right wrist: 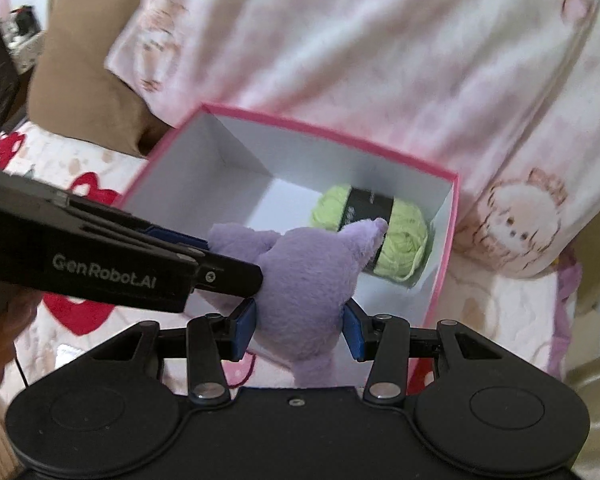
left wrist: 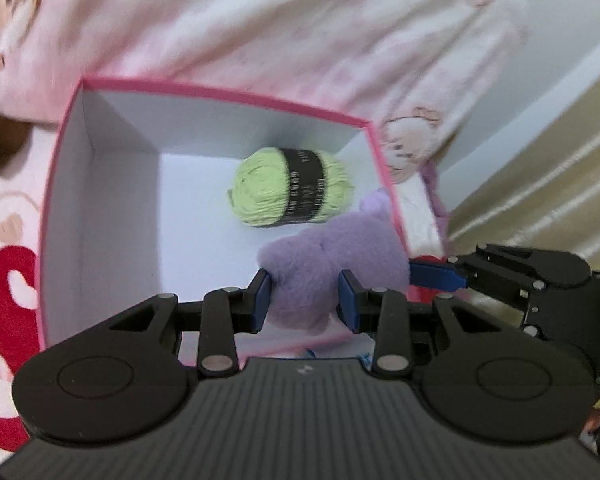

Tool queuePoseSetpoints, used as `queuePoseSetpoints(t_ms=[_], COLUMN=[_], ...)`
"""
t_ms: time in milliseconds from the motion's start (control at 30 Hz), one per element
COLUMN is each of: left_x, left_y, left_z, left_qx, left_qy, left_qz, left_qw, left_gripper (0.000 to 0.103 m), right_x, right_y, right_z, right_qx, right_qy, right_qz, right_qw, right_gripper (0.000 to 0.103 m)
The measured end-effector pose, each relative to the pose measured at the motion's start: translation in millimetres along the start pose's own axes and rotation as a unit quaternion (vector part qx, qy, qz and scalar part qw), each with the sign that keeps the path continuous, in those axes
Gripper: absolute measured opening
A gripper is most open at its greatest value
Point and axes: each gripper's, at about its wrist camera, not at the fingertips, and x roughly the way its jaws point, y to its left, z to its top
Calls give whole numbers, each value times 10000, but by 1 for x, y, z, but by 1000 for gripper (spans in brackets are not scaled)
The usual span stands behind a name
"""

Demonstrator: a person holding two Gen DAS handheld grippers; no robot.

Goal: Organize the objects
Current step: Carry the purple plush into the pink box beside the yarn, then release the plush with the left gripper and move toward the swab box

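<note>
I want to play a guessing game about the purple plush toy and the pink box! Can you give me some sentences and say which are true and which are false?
1. Both hand-held grippers are shut on the purple plush toy. True: the left hand-held gripper and the right hand-held gripper each pinch it.
2. The pink box has a lid on it. False: it is open on top.
3. A ball of green yarn lies inside the box. True.
4. The yarn has a red band around it. False: the band is black.
5. The plush toy lies flat on the bottom of the box. False: it is held over the box's near edge.
</note>
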Motion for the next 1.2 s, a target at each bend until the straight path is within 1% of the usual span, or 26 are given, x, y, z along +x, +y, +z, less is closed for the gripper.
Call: queuePoseSetpoints(t_ms=[133,333,500,600,700,767,833,933,1000,1100,1133,1200], left_x=[34,70,89,97,103,106,108,113,113,104,99,86], left_y=[15,32,34,33,30,30,29,25,21,11,8,1], left_z=[6,7,7,10,10,10,9,7,6,3,2,1], left_qx=[-267,-651,-729,-784,-805,-850,-846,-764,-737,-497,-399,-232], left_qy=[234,564,665,729,795,806,822,855,863,709,648,545], left_qz=[97,10,41,34,66,83,145,193,219,360,407,447], left_qw=[9993,9963,9951,9942,9936,9931,9929,9932,9933,9956,9963,9972], left_gripper=[35,35,34,34,34,34,31,31,31,32,35,35], right_x=[36,72,87,92,97,97,96,89,80,60,54,37], right_y=[-8,-12,-11,-3,1,3,7,9,8,4,4,3], right_z=[8,12,12,13,15,14,12,8,4,-2,-4,-9], right_qx=[183,213,83,-187,-292,-402,-571,-662,-632,-465,-413,-292], right_qy=[424,948,1132,1202,1299,1286,1187,1047,872,503,397,145], right_qz=[-39,-356,-630,-910,-1064,-1182,-1278,-1284,-1231,-925,-847,-741], right_qw=[9989,9946,9915,9884,9854,9838,9830,9840,9865,9934,9948,9967], right_gripper=[51,50,49,49,49,57,62,64,64,64,63,64])
